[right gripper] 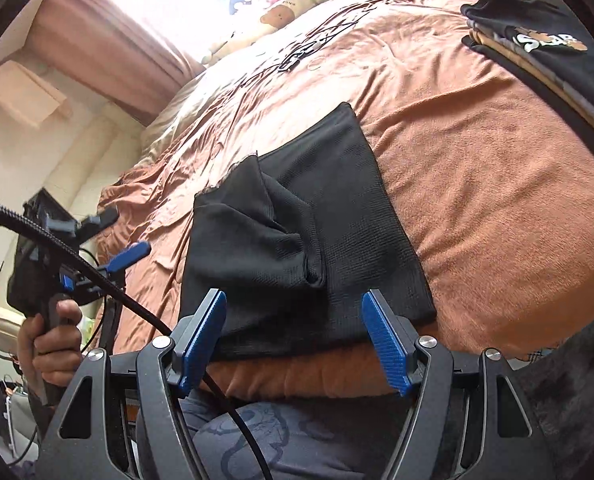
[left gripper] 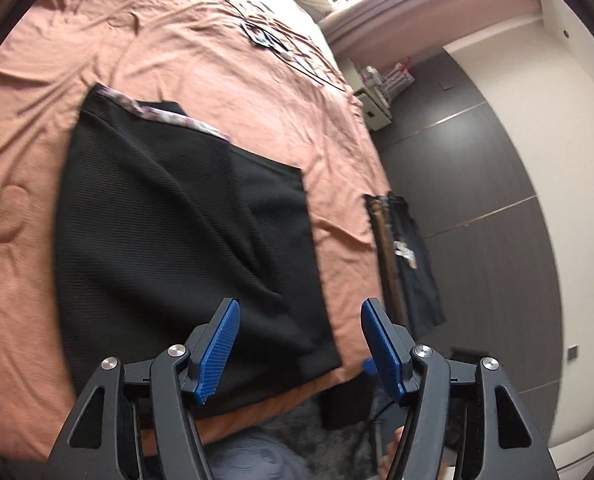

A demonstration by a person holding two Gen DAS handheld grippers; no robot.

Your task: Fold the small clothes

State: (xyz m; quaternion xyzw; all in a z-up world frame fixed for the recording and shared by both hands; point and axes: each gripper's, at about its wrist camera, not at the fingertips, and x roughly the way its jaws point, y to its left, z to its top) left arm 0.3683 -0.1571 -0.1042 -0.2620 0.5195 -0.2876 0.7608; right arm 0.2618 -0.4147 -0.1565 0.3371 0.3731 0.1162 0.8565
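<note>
Rust-coloured bedding covers the bed [right gripper: 477,184], where nearest both claws, left claw [left gripper: 299,346] and right claw [right gripper: 295,340], gape empty above a soft, limp black knit garment [right gripper: 297,240], best pinched at near corners, with folded clothes [right gripper: 545,44] far right.

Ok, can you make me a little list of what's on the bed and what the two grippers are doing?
surface: orange bedspread
garment: black garment, lying partly folded on the bedspread
stack: folded clothes near the bed's far corner
left gripper: open, nothing between its pads
right gripper: open, empty, near the garment's front edge
</note>
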